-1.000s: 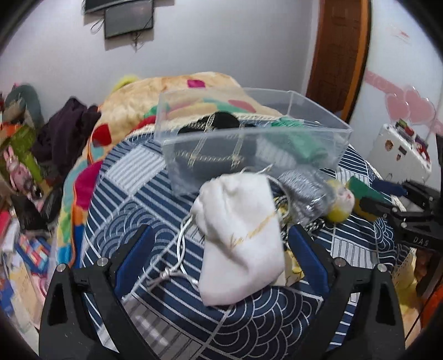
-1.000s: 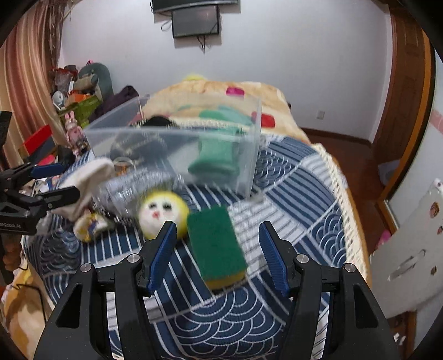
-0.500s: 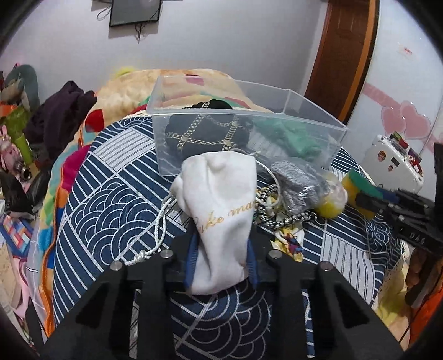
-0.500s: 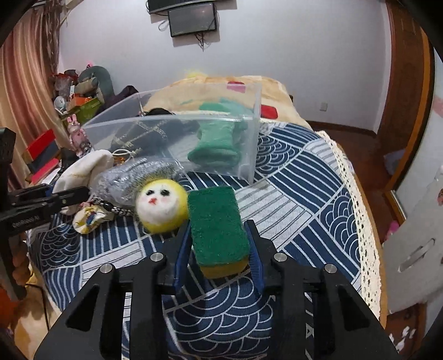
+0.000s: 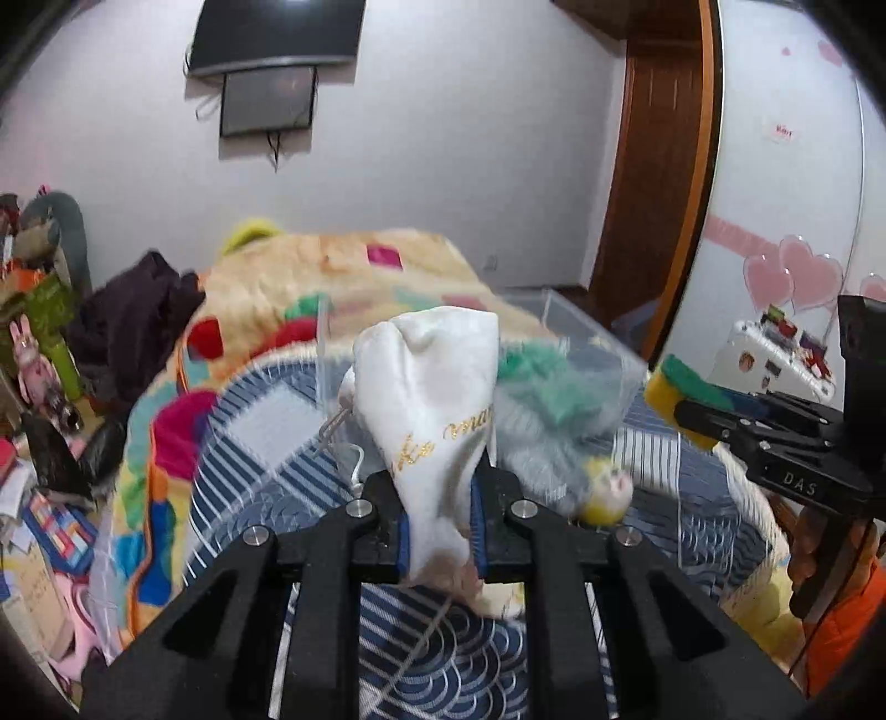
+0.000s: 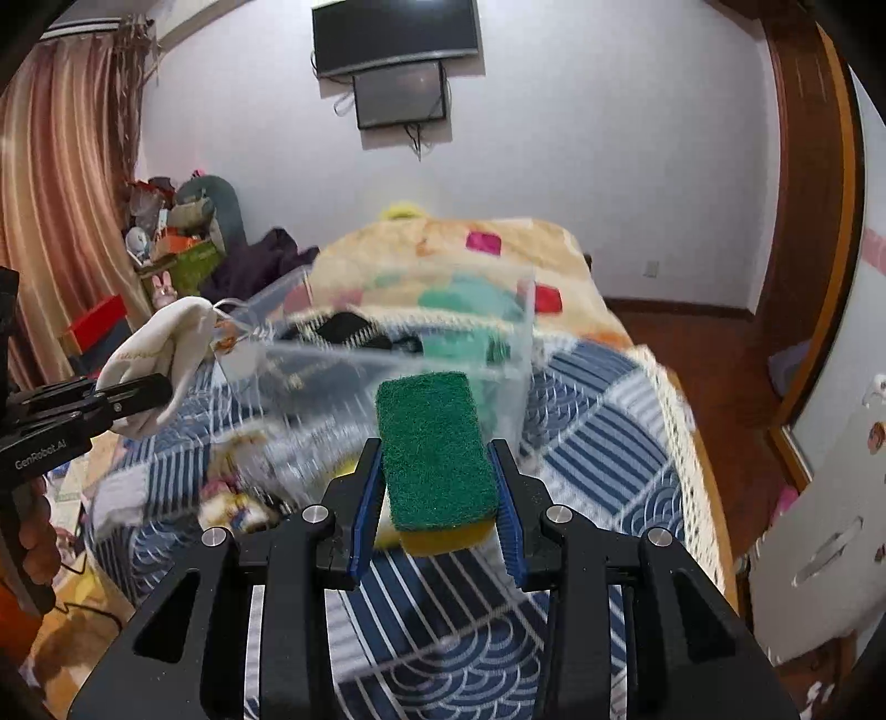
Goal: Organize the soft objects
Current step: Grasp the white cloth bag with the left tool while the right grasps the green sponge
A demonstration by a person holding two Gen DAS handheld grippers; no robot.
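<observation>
From the left wrist camera, the left tool (image 5: 440, 523) is clamped on a white drawstring pouch (image 5: 437, 404) with gold lettering; the pouch stands up between the blue pads and blocks much of the view straight ahead. Directly beyond it sits a clear plastic bin (image 5: 581, 354), blurred, with a green soft item (image 5: 540, 382) inside. Just right of the tool tips, a yellow face ball (image 5: 606, 490) lies on the blue-and-white patterned bedspread (image 5: 260, 437), beside a silvery bag (image 5: 531, 459) that is too blurred to describe further. Far right, level with the pouch, the right tool (image 5: 684, 407) reaches in from the side, holding a green-and-yellow sponge (image 5: 678, 387). A colourful blanket (image 5: 343, 271) is heaped behind the bin, with dark clothing (image 5: 133, 327) off to the left.

From the right wrist camera, the right tool (image 6: 437, 509) grips the sponge (image 6: 434, 454) by its sides, green scouring face up, raised above the bedspread (image 6: 598, 459). The bin (image 6: 387, 354) lies straight ahead, just past the sponge, holding a dark item (image 6: 354, 329) and the green one (image 6: 470, 310). To the left, the left tool (image 6: 138, 393) holds the pouch (image 6: 160, 360) near the bin's left corner. Small blurred items (image 6: 238, 498) lie below and left of the tool. A wall-mounted screen (image 6: 396, 33) hangs ahead, and curtains (image 6: 61, 221) are at far left.
</observation>
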